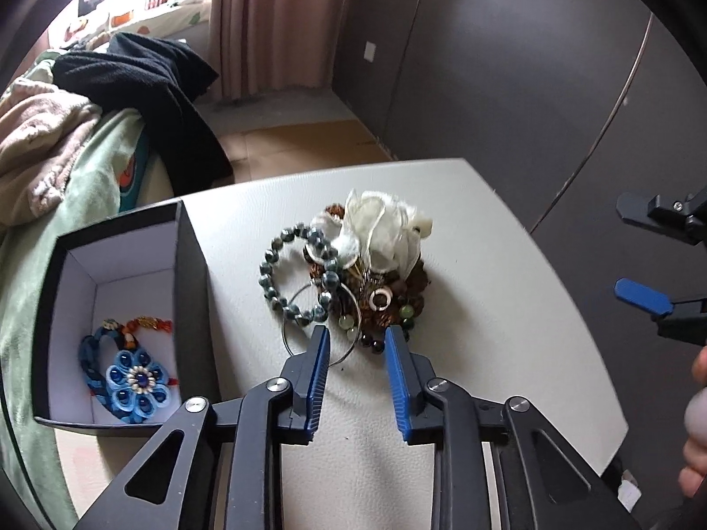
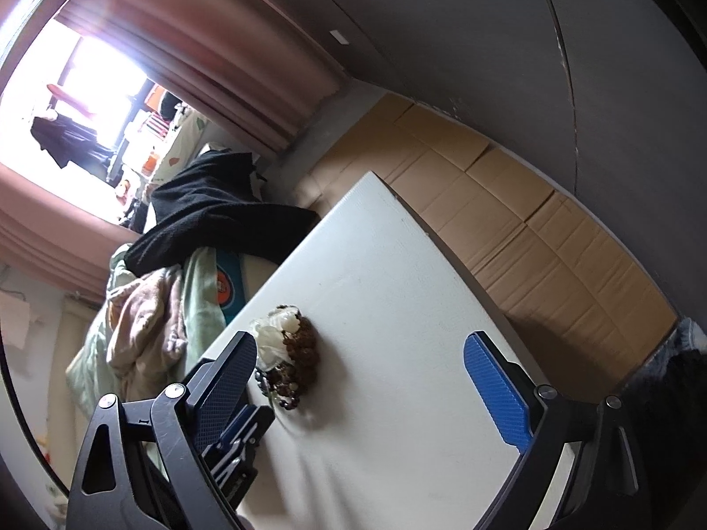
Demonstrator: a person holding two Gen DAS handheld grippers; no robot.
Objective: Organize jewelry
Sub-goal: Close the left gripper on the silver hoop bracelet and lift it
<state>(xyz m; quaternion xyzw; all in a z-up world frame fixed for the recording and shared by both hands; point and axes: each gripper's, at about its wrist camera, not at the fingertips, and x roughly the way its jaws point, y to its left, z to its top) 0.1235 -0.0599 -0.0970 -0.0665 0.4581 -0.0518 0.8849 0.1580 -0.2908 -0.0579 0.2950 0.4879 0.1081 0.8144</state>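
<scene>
A jewelry pile [image 1: 371, 265] lies mid-table: a grey-green bead bracelet [image 1: 296, 274], a thin silver hoop [image 1: 318, 322], brown beads and a white fabric flower [image 1: 380, 229]. My left gripper [image 1: 357, 338] is open, its tips just at the pile's near edge, straddling the hoop. A black box with white lining [image 1: 128, 291] stands to the left and holds a blue flower bracelet [image 1: 132, 375]. My right gripper [image 2: 360, 353] is open and empty above the table, right of the pile [image 2: 289, 353]; it also shows in the left wrist view [image 1: 632, 247].
The white table [image 1: 486, 309] has its edge close on the right and far side. A bed with green, pink and black cloth [image 1: 146, 84] lies left. Cardboard [image 2: 508, 221] covers the floor by the dark wall.
</scene>
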